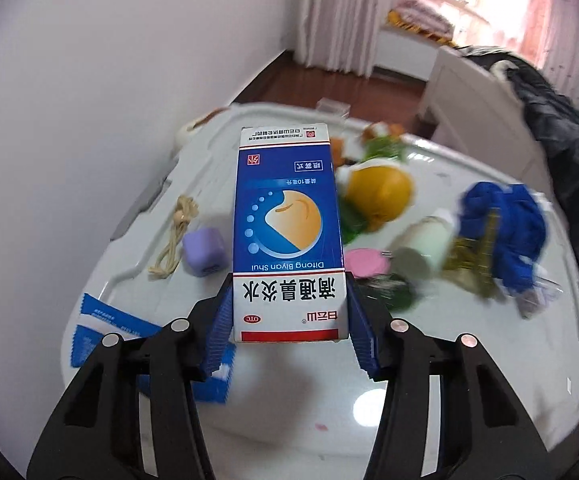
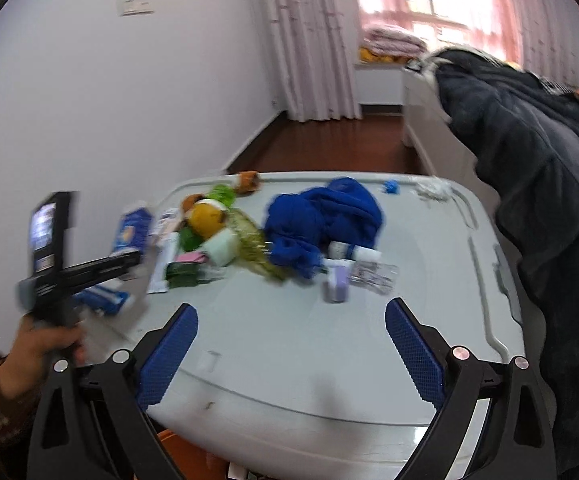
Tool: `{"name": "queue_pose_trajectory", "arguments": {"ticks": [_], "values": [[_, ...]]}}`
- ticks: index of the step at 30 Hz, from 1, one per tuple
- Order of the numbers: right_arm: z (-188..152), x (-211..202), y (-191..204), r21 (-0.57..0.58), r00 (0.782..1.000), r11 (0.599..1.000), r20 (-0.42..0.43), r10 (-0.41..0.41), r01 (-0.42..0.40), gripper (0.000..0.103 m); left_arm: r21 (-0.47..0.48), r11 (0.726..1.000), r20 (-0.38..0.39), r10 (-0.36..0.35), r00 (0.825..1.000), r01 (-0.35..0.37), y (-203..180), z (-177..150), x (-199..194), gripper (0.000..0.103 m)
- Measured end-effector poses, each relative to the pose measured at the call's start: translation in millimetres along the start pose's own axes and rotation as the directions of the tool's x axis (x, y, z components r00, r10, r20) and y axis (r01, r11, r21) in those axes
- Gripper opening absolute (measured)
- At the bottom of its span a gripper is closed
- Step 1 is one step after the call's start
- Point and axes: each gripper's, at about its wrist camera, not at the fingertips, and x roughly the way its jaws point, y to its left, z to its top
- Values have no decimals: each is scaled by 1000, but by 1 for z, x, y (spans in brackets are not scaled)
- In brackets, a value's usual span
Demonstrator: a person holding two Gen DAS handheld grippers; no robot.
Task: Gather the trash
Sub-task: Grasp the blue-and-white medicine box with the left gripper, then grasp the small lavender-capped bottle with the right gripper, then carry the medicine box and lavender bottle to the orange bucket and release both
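My left claw [image 1: 289, 320] pinches a blue-and-white medicine box [image 1: 289, 232] by its near end, both blue pads flat against its sides, the box lifted above the white desk [image 1: 329, 408] and pointing toward 12 o'clock. In the right wrist view that same box [image 2: 131, 228] shows at 9 o'clock, small and blurred, ahead of the hand [image 2: 45, 344] that grips the left tool.

My right claw [image 2: 291, 344] is spread wide with nothing between its pads, hovering over the bare near part of the desk. That patch, from the claw out to the clutter, is the widest free room I see. The desk's raised rim [image 2: 489, 320] curves down the 3 o'clock side, and a dark coat [image 2: 549, 200] hangs just beyond it.

The clutter sits in a band across the middle: a blue cloth [image 2: 321, 220], a yellow-orange round thing [image 2: 207, 216], a gold foil wrapper [image 2: 249, 236], a pale green-white bottle [image 2: 223, 250] and a lilac box [image 2: 337, 284]. Motion blur smears most of them, so I cannot tell which touch.

In the left view a lilac cube [image 1: 203, 250] lies at 9 o'clock of the held box, with a tan cord [image 1: 175, 236] beside it. A blue sachet [image 1: 105, 328] is partly hidden behind the left pad. A pink round lid [image 1: 365, 264] peeks out at 3 o'clock, its left part hidden by the box.
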Motion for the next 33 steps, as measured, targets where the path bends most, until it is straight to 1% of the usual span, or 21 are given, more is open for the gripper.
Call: {"name": "queue_pose_trajectory", "arguments": {"ticks": [1,3,4,5,7,9,11,12,13,15,16,19,20,21,22,24,25,28,33], "values": [[0,4,-6,11,1000,1000,-3,-23,23,93,20,999,20,-28,999,28,-4,-5,-12,50],[-2,17,-17,21,996,996,-22,-82,82,93,49,996,31,-81,996,80,-13,-14,-28,50],[-3,25,-20,20,994,995,-39,-101,102,93,60,993,34,-100,994,98,-16,-18,-32,50],[-4,35,-23,18,991,993,-64,-114,116,93,86,988,43,-134,990,130,-24,-24,-39,50],[-6,50,-24,9,988,993,-96,-119,120,93,119,979,48,-172,984,165,-36,-27,-40,50],[-6,62,-19,-39,987,991,-97,-129,125,92,155,967,53,-214,975,203,-48,-30,-42,50],[-4,73,-12,-77,990,992,-91,-109,102,86,182,955,44,-246,968,234,-58,-32,-42,50],[-2,81,-8,-89,991,993,-102,-83,74,80,185,951,37,-259,965,248,-63,-32,-41,50],[-1,90,-5,-94,991,994,-119,-65,54,77,189,947,32,-271,962,260,-65,-32,-41,50],[0,106,-3,-90,988,996,-147,-43,30,67,197,944,30,-277,960,266,-67,-32,-39,50],[2,113,-3,-86,987,996,-156,-39,26,64,195,943,32,-281,959,270,-67,-33,-40,50],[4,130,-5,-70,982,997,-180,-53,41,63,203,941,35,-285,958,272,-64,-34,-42,50],[4,134,-6,-65,981,997,-185,-59,48,60,202,940,31,-288,957,276,-63,-34,-41,50],[5,138,-6,-66,980,996,-187,-72,60,52,202,939,22,-290,957,279,-62,-34,-40,50],[6,142,-5,-71,978,995,-192,-82,69,48,196,939,18,-293,956,284,-61,-33,-39,50],[8,150,-1,-93,972,991,-203,-115,98,26,185,938,9,-301,954,294,-58,-33,-38,50],[9,154,1,-104,969,988,-210,-132,112,19,184,937,5,-304,953,297,-57,-33,-38,50],[12,157,5,-106,969,986,-198,-149,130,19,193,936,13,-303,953,295,-57,-32,-40,50],[14,144,15,-112,978,989,-171,-118,99,19,193,938,19,-298,954,289,-54,-32,-41,51]]}}
